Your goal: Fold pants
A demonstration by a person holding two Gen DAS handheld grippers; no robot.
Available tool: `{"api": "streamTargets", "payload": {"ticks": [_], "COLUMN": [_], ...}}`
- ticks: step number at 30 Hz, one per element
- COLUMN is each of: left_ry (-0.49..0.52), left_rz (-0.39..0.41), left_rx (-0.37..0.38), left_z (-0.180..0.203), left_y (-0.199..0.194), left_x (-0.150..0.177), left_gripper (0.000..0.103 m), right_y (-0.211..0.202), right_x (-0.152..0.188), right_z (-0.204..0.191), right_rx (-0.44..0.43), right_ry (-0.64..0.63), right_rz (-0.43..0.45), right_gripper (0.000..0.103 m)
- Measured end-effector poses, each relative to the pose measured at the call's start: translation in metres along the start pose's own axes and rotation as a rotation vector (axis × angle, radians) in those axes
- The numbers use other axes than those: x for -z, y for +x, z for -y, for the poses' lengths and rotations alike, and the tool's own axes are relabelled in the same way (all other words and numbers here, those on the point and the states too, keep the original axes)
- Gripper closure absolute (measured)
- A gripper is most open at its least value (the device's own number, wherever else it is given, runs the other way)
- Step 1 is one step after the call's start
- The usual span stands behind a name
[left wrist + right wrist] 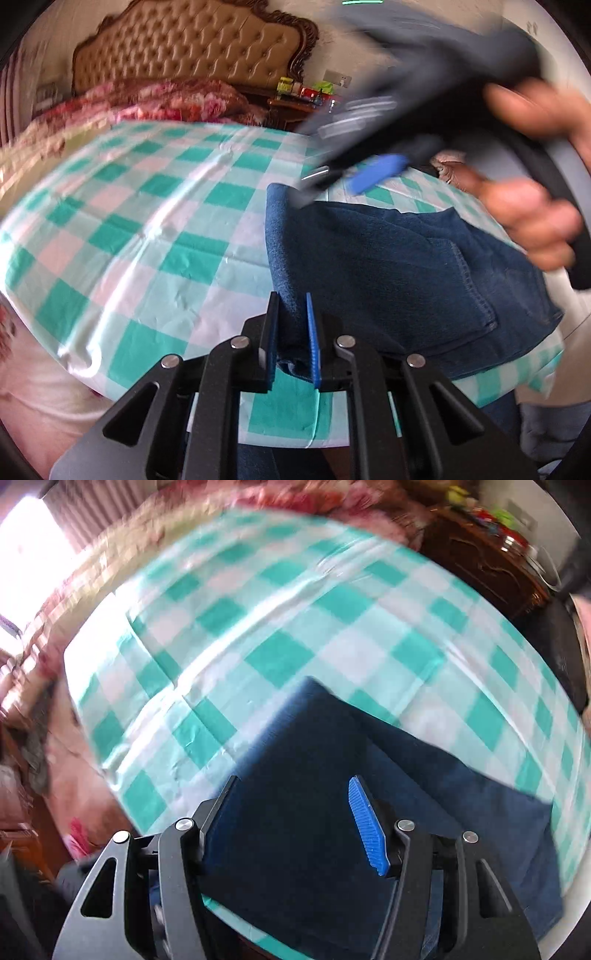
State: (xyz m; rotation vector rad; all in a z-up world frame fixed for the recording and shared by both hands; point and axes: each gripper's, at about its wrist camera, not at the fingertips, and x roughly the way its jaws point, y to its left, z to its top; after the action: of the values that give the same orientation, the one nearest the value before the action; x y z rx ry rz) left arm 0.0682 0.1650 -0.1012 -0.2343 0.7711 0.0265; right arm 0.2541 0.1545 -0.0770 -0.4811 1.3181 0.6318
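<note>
Left gripper (291,332): jaws drawn together on a raised fold of the dark blue denim pants (406,266), a ridge of cloth pinched between the black pad and the blue ribbed pad. From this clamp the fabric runs ahead and to the right, lying flat on the green-and-white checked cloth (147,221); a stitched back pocket shows to the right of the left jaws. Beyond and to the left of them the checked cloth is bare, with a tufted headboard (192,48) and a red floral blanket (159,99) farther off.

Right gripper (291,823): jaws standing apart, pointing steeply down over the pants (295,775), the pads pressing on nothing. Dark denim fills the gap and spreads below and to the right of the fingers; whether the tips brush the cloth cannot be told through the motion blur. In the left wrist view this gripper (332,181) appears smeared, above the far edge of the pants, carried by a hand (532,221) on its handle.
</note>
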Motion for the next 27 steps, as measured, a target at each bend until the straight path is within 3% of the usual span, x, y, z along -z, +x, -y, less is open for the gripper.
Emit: {"api": "streamTargets", "payload": {"ticks": [5, 6, 7, 9, 11, 13, 14, 16, 17, 18, 19, 24, 27], "left_ry": [0.060, 0.057, 0.051, 0.011, -0.086, -0.160, -0.182, -0.213, -0.206, -0.187, -0.171, 0.052, 0.208], "left_rz": [0.032, 0.037, 0.039, 0.040, 0.028, -0.004, -0.029, -0.057, -0.064, -0.073, -0.071, 0.157, 0.267], "left_rx": [-0.016, -0.007, 0.000, 0.023, 0.036, 0.049, 0.059, 0.080, 0.071, 0.061, 0.067, 0.056, 0.076], "left_z": [0.014, 0.014, 0.014, 0.009, -0.002, -0.008, -0.007, 0.003, 0.010, 0.019, 0.029, 0.122, 0.202], "left_y": [-0.008, -0.010, -0.011, -0.010, -0.008, -0.003, 0.002, 0.012, 0.016, 0.018, 0.017, -0.039, -0.062], "left_x": [-0.005, -0.006, -0.007, -0.007, -0.005, -0.001, 0.000, 0.000, 0.000, -0.003, -0.007, -0.047, -0.059], "left_gripper": [0.090, 0.090, 0.090, 0.090, 0.082, 0.040, 0.039, 0.040, 0.046, 0.078, 0.091, 0.092, 0.092], "right_y": [0.039, 0.044, 0.049, 0.049, 0.043, 0.034, 0.029, 0.015, 0.005, -0.002, -0.017, -0.109, -0.174], "right_x": [-0.023, -0.024, -0.023, -0.019, -0.014, -0.011, -0.009, -0.006, -0.003, -0.002, 0.001, 0.034, 0.083], "right_z": [-0.023, -0.024, -0.025, -0.023, -0.019, -0.014, -0.011, -0.001, 0.007, 0.011, 0.023, 0.100, 0.170], "right_rx": [0.042, 0.058, 0.084, 0.076, 0.074, 0.062, 0.052, 0.014, -0.014, -0.031, -0.058, -0.182, -0.229], "right_ry": [-0.015, -0.025, -0.040, -0.045, -0.046, -0.037, -0.028, 0.001, 0.019, 0.028, 0.047, 0.170, 0.251], "right_rz": [-0.104, -0.111, -0.112, -0.098, -0.073, -0.048, -0.038, -0.014, 0.003, 0.013, 0.035, 0.209, 0.333], "right_gripper": [0.047, 0.053, 0.070, 0.078, 0.087, 0.089, 0.089, 0.090, 0.090, 0.091, 0.091, 0.091, 0.091]}}
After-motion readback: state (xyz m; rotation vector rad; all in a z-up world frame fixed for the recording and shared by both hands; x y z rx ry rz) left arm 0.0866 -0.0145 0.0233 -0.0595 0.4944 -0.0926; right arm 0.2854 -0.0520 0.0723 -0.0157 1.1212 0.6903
